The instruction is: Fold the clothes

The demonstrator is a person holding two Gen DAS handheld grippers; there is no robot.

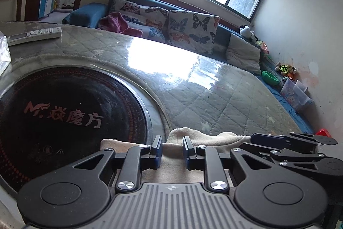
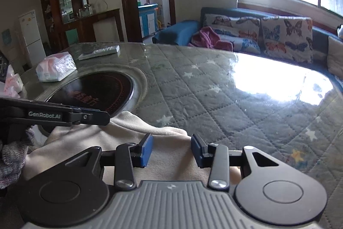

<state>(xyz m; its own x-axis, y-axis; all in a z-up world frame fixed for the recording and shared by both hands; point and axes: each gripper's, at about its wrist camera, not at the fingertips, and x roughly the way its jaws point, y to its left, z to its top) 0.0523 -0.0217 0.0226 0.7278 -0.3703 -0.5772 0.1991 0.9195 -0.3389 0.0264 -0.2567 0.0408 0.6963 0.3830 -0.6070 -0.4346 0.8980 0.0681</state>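
- Cream garment (image 1: pixel 193 138) lay bunched at the near edge of the tabletop (image 1: pixel 225 104), partly over the rim of the black round hotplate (image 1: pixel 64 113).
- Left gripper (image 1: pixel 172 152): jaws apart w/ a clear gap, cream cloth visible between and under them; nothing clamped.
- Right gripper (image 2: pixel 172 150): jaws also apart, over the same cloth (image 2: pixel 150 132); not clamped on it.
- In the right wrist view the left gripper (image 2: pixel 103 118) came in from the left, its tip over the garment's far fold; a knit sleeve (image 2: pixel 12 160) showed at the left edge.
- Tabletop was glass over a grey quilted cover w/ stars, strong window glare on it.
- Remote (image 1: pixel 34 34) and tissue pack (image 2: pixel 55 68) sat at the far left side, well apart from the garment.
- Behind: blue sofa (image 2: pixel 178 32) w/ butterfly cushions (image 1: pixel 190 29).
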